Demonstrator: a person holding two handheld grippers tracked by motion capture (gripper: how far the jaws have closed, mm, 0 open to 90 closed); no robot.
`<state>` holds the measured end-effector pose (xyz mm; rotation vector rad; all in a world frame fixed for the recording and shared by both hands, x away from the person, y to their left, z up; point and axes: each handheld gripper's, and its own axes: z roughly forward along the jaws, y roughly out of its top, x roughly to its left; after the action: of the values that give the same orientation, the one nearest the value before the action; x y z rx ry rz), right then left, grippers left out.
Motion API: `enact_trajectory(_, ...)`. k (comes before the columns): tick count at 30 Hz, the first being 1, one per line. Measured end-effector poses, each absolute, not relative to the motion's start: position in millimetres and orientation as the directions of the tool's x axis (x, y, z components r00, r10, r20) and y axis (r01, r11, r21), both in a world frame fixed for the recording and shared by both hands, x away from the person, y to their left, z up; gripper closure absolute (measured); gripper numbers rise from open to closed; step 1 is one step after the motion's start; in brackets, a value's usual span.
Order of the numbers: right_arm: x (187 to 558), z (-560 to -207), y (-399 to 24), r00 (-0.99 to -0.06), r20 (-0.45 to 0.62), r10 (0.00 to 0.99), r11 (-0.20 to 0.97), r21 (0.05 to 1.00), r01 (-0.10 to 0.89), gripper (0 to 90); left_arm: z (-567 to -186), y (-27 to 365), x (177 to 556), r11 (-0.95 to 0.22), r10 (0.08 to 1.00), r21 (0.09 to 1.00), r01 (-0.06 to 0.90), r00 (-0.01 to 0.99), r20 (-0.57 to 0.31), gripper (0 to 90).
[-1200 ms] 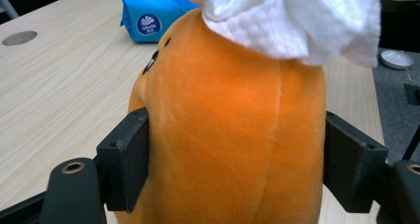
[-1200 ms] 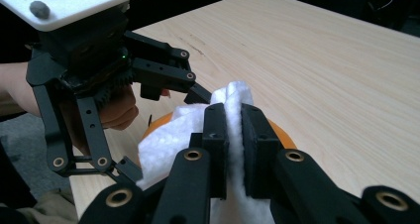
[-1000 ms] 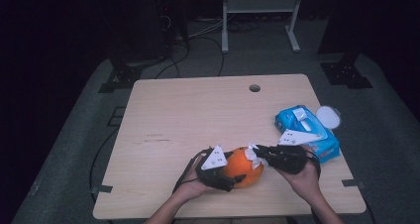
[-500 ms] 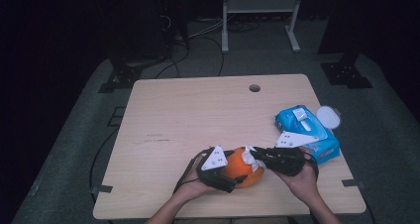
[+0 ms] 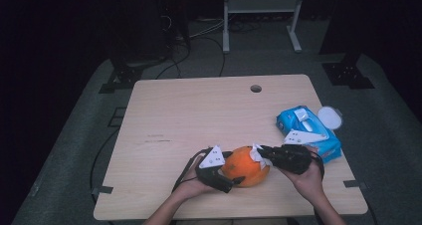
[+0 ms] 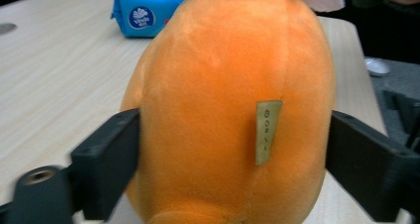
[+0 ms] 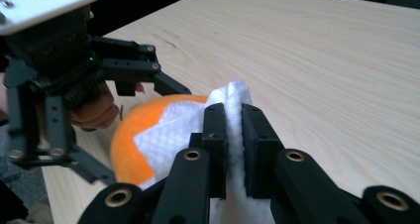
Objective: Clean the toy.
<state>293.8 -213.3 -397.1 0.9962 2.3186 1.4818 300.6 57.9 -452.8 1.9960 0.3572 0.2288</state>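
An orange plush toy (image 5: pixel 244 166) (image 6: pixel 228 110) lies near the table's front edge. My left gripper (image 5: pixel 235 174) (image 6: pixel 233 149) reaches around it from the left, one black jaw against each flank. Its jaws have just been opening, and the toy is still between them and touching both. From the right, my right gripper (image 5: pixel 260 153) (image 7: pixel 234 120) is shut on a folded white wipe (image 7: pixel 168 130) (image 5: pixel 256 152) and holds it against the toy's top (image 7: pixel 126 135). The right gripper view shows the left gripper (image 7: pixel 148 135) straddling the toy.
A blue pack of wet wipes (image 5: pixel 309 131) (image 6: pixel 143 11) lies at the table's right edge, just behind my right hand, with a round white lid (image 5: pixel 330 118) beside it. The wooden table (image 5: pixel 199 115) has a cable hole (image 5: pixel 256 88) at the back. Dark floor and stands lie beyond.
Both hands stay by the toy. The right gripper with the wipe has shifted slightly on the toy's top. Nothing else has moved.
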Motion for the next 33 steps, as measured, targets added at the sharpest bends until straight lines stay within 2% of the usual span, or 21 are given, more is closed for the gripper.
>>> enact_trajectory(5, 285, -389, -201, -0.786, 0.160, 0.597, 0.281, 0.876, 0.392, 81.2, -454, 57, 301, -0.406, 0.362, 0.900, 0.157, 0.932, 0.000, 14.8)
enact_trajectory(6, 280, -386, -192, -0.808, 0.112, 0.579, 0.319, 0.880, 0.351, 80.7, -453, 57, 302, -0.407, 0.368, 0.898, 0.164, 0.930, -0.003, 14.8)
enact_trajectory(8, 279, -385, -189, -0.809, 0.085, 0.582, 0.339, 0.879, 0.336, 80.7, -453, 58, 302, -0.404, 0.372, 0.898, 0.173, 0.928, -0.012, 16.3)
enact_trajectory(12, 287, -390, -202, -0.783, 0.105, 0.613, 0.322, 0.872, 0.369, 80.8, -454, 58, 302, -0.375, 0.370, 0.909, 0.183, 0.928, -0.034, 16.4)
enact_trajectory(14, 292, -395, -210, -0.773, 0.150, 0.617, 0.295, 0.866, 0.403, 80.8, -457, 56, 301, -0.374, 0.346, 0.915, 0.149, 0.938, -0.011, 13.9)
enact_trajectory(17, 293, -398, -214, -0.763, 0.146, 0.630, 0.297, 0.862, 0.410, 80.7, -460, 54, 301, -0.369, 0.341, 0.921, 0.125, 0.940, 0.009, 10.5)
enact_trajectory(23, 294, -399, -212, -0.761, 0.150, 0.631, 0.293, 0.863, 0.413, 80.7, -466, 53, 305, -0.349, 0.361, 0.927, 0.138, 0.932, -0.003, 4.3)
enact_trajectory(25, 293, -398, -210, -0.763, 0.144, 0.630, 0.296, 0.864, 0.408, 80.7, -466, 53, 304, -0.349, 0.357, 0.927, 0.141, 0.934, -0.007, 6.6)
enact_trajectory(30, 291, -395, -207, -0.765, 0.137, 0.630, 0.294, 0.869, 0.398, 80.7, -454, 54, 300, -0.365, 0.377, 0.919, 0.149, 0.926, -0.001, 22.7)
enact_trajectory(33, 293, -392, -212, -0.756, 0.150, 0.637, 0.270, 0.876, 0.401, 80.7, -437, 59, 298, -0.343, 0.370, 0.930, 0.137, 0.929, 0.000, 26.2)
